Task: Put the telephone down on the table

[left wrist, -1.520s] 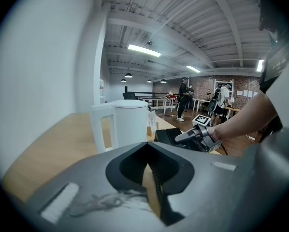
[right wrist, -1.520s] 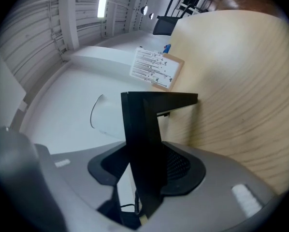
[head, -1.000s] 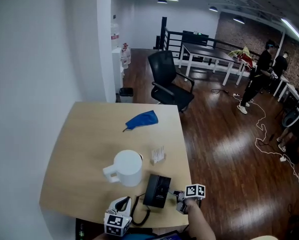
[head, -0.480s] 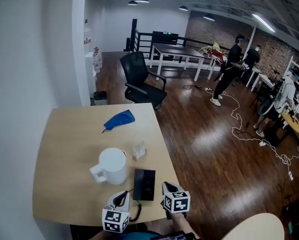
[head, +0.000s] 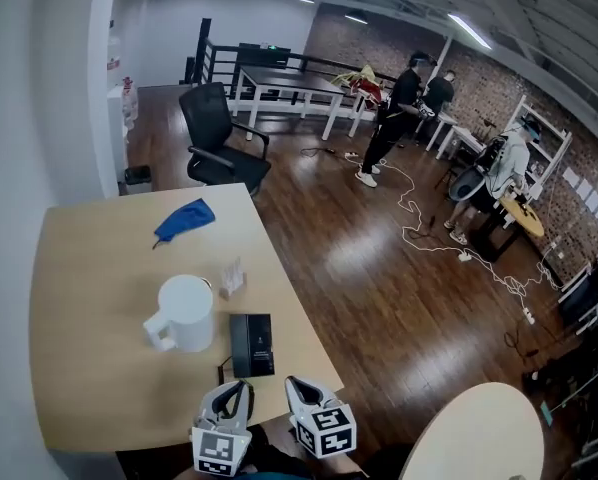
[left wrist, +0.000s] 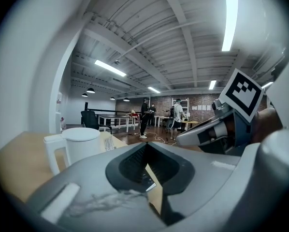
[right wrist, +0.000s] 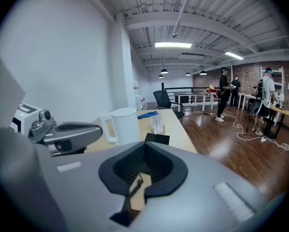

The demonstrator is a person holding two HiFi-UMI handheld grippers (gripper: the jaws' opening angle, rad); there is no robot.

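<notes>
The black rectangular telephone [head: 251,344] lay flat on the light wooden table [head: 89,368], close to the near right edge. Its thin dark cord [head: 223,370] curled off its near left corner. No gripper touched it.

I had both grippers low at the table's near edge, side by side and pointing toward the telephone. The left gripper [head: 236,390] was just short of the cord, and the right gripper [head: 293,384] sat just beside it on the right. In the left gripper view, the left gripper's [left wrist: 147,145] jaws were drawn together with nothing clamped, and only a sliver of tabletop showed through the slit. The right gripper's [right wrist: 145,144] jaws were likewise closed on nothing. A bit of dark cord and bare wood showed through the narrow gap below them, but I could not tell how far beyond.

A white plastic kettle with a side handle [head: 186,314] stood just left of the telephone. A small clear holder [head: 232,279] stood just beyond the kettle, and a crumpled blue cloth [head: 184,220] lay toward the far side. A black office chair [head: 214,143] stood past the table on dark wooden flooring.
</notes>
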